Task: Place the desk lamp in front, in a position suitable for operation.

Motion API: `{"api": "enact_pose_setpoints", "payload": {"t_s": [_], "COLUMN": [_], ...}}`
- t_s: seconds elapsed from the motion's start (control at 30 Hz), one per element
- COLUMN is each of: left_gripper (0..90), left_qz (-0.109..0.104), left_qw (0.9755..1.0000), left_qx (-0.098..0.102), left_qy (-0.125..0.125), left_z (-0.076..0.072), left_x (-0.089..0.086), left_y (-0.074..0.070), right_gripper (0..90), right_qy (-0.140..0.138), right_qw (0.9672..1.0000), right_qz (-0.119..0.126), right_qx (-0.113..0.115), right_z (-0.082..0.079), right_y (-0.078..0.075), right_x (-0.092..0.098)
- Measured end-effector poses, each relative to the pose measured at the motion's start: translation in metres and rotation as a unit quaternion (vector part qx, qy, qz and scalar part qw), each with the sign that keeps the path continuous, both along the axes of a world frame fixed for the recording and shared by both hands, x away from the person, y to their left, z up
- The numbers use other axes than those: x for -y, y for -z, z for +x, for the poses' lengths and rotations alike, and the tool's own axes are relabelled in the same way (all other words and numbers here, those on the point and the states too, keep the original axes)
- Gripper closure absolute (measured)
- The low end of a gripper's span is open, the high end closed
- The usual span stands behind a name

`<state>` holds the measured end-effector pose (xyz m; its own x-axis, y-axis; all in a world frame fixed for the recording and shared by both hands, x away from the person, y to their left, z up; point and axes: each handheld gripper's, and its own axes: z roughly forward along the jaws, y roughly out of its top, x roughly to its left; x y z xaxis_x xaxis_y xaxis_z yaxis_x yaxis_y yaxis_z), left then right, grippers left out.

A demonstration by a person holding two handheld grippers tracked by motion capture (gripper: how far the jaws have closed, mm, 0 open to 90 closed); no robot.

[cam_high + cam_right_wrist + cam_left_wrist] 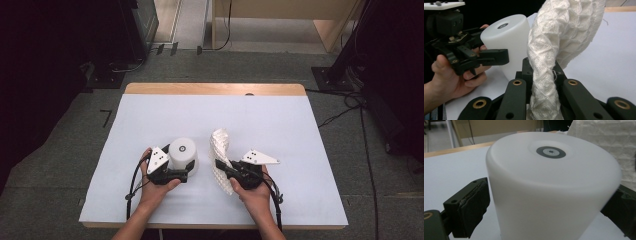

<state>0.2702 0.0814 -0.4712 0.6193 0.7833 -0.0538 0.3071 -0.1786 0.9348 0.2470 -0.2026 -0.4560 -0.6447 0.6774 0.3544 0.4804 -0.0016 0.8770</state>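
White table (pixel 280 125), cloth (pixel 564 32) between jaws, seemingly pinched

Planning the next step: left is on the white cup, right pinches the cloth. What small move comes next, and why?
Probably bring the right gripper with the white waffle cloth sideways onto the upside-down white cup. The left gripper has its jaws around the cup, steadying it on the table. The cloth hangs pinched beside the cup, seemingly not quite touching it, so a short move would start a wipe.
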Motion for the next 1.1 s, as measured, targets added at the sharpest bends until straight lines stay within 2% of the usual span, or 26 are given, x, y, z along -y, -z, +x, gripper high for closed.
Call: {"api": "enact_pose_setpoints", "payload": {"t_s": [0.03,0.07,0.1,0.13,0.23,0.3,0.33,0.47,0.63,0.7,0.73,0.77,0.8,0.83,0.93,0.97,1.03,1.1], "left_gripper": [1.8,1.8,1.9,2.2,3.9,4.1,5.9,7.2,8.4,8.6,8.7,8.7,8.7,8.8,8.8,8.8,8.8,8.8], "left_qz": [0.000,-0.002,-0.002,0.006,0.012,0.018,0.025,0.024,0.032,0.022,0.022,0.006,-0.034,-0.034,-0.070,-0.081,-0.088,-0.085], "left_qw": [1.0000,0.9998,0.9998,0.9993,0.9990,0.9984,0.9976,0.9980,0.9984,0.9993,0.9993,0.9997,0.9986,0.9986,0.9954,0.9936,0.9902,0.9897], "left_qx": [0.000,0.000,0.000,0.001,-0.002,-0.006,-0.008,-0.012,-0.006,-0.010,-0.010,-0.020,-0.037,-0.037,-0.042,-0.043,-0.041,-0.035], "left_qy": [0.000,-0.017,-0.017,-0.036,-0.044,-0.052,-0.064,-0.057,-0.046,-0.030,-0.030,-0.012,0.016,0.016,0.051,0.066,0.100,0.109], "left_z": [0.000,-0.006,-0.006,-0.010,-0.010,-0.008,-0.005,-0.001,0.002,0.006,0.006,0.009,0.013,0.013,0.015,0.015,0.014,0.013], "left_x": [0.000,0.002,0.002,0.007,0.013,0.019,0.021,0.021,0.021,0.015,0.015,0.010,0.002,0.002,-0.007,-0.008,-0.008,-0.007], "left_y": [0.000,-0.001,-0.001,-0.001,-0.001,0.001,0.003,0.003,0.002,0.001,0.001,0.001,0.000,0.000,-0.004,-0.006,-0.011,-0.013], "right_gripper": [79.9,79.9,79.9,79.9,79.9,79.9,79.9,79.9,79.9,79.9,79.9,79.9,79.9,79.9,79.9,79.9,79.9,79.9], "right_qy": [0.000,-0.003,-0.003,-0.004,-0.005,-0.005,-0.007,-0.011,-0.017,-0.020,-0.020,-0.020,-0.020,-0.022,-0.025,-0.025,-0.030,-0.031], "right_qw": [1.0000,1.0000,1.0000,1.0000,1.0000,0.9999,0.9998,0.9997,0.9994,0.9992,0.9991,0.9991,0.9989,0.9989,0.9987,0.9987,0.9986,0.9986], "right_qz": [0.000,-0.001,-0.002,-0.002,-0.005,-0.006,-0.009,-0.012,-0.020,-0.026,-0.029,-0.029,-0.036,-0.036,-0.039,-0.039,-0.041,-0.040], "right_qx": [0.000,-0.002,-0.002,-0.005,-0.004,-0.012,-0.015,-0.019,-0.024,-0.023,-0.022,-0.022,-0.019,-0.020,-0.018,-0.018,-0.014,-0.015], "right_z": [0.000,0.001,0.001,0.001,0.002,0.001,0.001,0.001,0.000,-0.001,-0.002,-0.002,-0.003,-0.003,-0.005,-0.005,-0.005,-0.006], "right_y": [0.000,0.001,0.002,0.003,0.005,0.007,0.010,0.013,0.017,0.018,0.018,0.018,0.018,0.018,0.017,0.017,0.017,0.017], "right_x": [0.000,-0.002,-0.003,-0.003,-0.004,-0.006,-0.008,-0.010,-0.016,-0.019,-0.020,-0.020,-0.022,-0.023,-0.026,-0.026,-0.029,-0.029]}}
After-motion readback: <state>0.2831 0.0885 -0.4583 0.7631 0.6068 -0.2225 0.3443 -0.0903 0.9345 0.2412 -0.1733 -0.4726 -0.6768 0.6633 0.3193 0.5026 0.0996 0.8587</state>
